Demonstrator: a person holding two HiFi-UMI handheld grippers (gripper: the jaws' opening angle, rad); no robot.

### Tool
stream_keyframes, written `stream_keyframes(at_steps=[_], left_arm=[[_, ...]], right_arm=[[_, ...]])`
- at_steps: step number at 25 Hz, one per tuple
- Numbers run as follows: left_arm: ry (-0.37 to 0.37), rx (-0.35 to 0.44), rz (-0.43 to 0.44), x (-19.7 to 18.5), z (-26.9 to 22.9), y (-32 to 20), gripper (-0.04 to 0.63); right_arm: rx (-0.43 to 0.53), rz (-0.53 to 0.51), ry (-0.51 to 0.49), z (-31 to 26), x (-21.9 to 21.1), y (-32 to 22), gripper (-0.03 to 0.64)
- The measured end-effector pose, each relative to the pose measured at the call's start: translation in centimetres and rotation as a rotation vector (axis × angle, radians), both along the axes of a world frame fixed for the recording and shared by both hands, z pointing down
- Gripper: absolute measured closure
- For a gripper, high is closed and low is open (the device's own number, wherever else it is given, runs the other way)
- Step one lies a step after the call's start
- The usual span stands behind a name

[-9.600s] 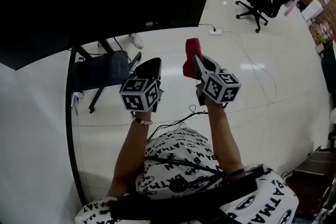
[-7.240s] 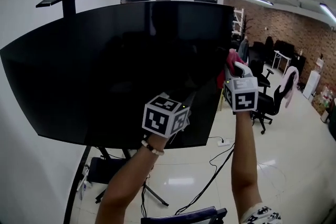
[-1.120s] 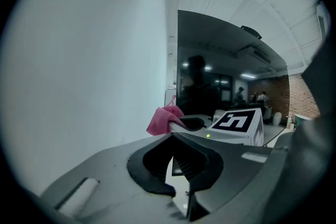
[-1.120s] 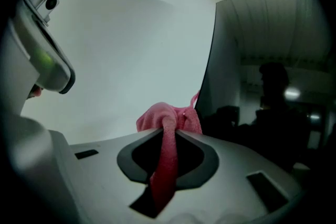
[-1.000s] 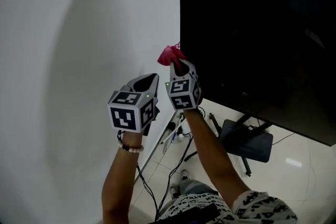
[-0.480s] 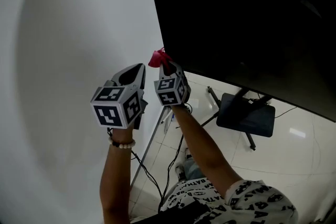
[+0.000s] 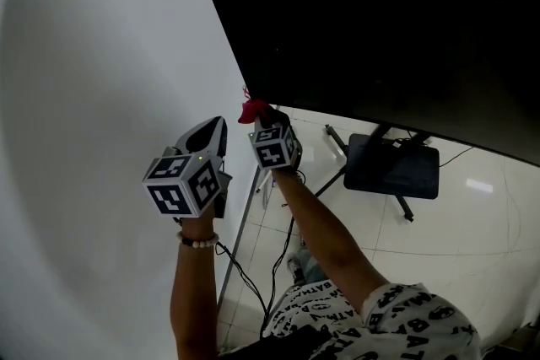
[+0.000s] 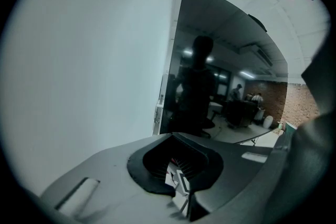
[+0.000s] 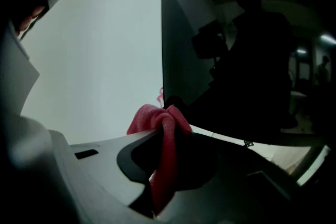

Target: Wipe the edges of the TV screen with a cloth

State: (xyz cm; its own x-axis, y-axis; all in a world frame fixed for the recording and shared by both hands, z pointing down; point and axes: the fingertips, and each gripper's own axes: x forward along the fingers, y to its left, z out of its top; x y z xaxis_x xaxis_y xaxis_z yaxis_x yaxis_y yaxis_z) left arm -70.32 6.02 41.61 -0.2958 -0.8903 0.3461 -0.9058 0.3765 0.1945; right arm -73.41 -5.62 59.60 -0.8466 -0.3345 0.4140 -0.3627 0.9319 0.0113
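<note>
Between the jaws of the right gripper point(image 9: 168, 131), which are clamped on it, a pink-red cloth point(image 9: 161, 170) is pinched as a folded strip. Its long axis is laid along the jaws, with a bunched end pushed out past the tips and a tail trailing back into the gripper's throat. The cloth is judged light, soft and limp, easily crushed into a pad and unlikely to slip from this grip. A hold close behind the bunch looks best, so that only fabric meets the glass. The bunch is pointed up at the lower left corner of the TV screen point(image 9: 236, 60), touching it or just short of it; which cannot be told. From that corner the dark panel's left edge is seen rising along the white wall point(image 7: 101, 55), and its long bottom edge running away to the right above the stand point(image 7: 392, 167). The panel is judged rigid but fragile, suited to light pressure only. Just beside it, the left gripper point(image 7: 213, 135) is held with jaws closed on nothing.
</note>
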Motion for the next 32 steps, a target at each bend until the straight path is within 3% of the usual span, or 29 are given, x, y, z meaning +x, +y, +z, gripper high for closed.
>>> stream_keyframes(at_steps=[3,9,23,32], left_arm=[[0.006,-0.009,0.015,0.4,0.7,-0.3,0.601],[0.013,0.003,0.061,1.9,1.0,-1.1,0.601],[0.095,0.026,0.269,12.9,5.1,-5.1,0.601],[0.095,-0.003,0.319,19.4,7.1,-8.0,0.601]], right_arm=[[-0.06,0.06,-0.057,-0.6,1.6,-1.3,0.56],[-0.078,0.135,-0.042,-0.2,4.5,-3.7,0.558],[0.011,0.343,0.036,0.2,19.4,-11.6,0.558],[0.027,0.417,0.059,-0.1,28.1,-15.8,0.558]])
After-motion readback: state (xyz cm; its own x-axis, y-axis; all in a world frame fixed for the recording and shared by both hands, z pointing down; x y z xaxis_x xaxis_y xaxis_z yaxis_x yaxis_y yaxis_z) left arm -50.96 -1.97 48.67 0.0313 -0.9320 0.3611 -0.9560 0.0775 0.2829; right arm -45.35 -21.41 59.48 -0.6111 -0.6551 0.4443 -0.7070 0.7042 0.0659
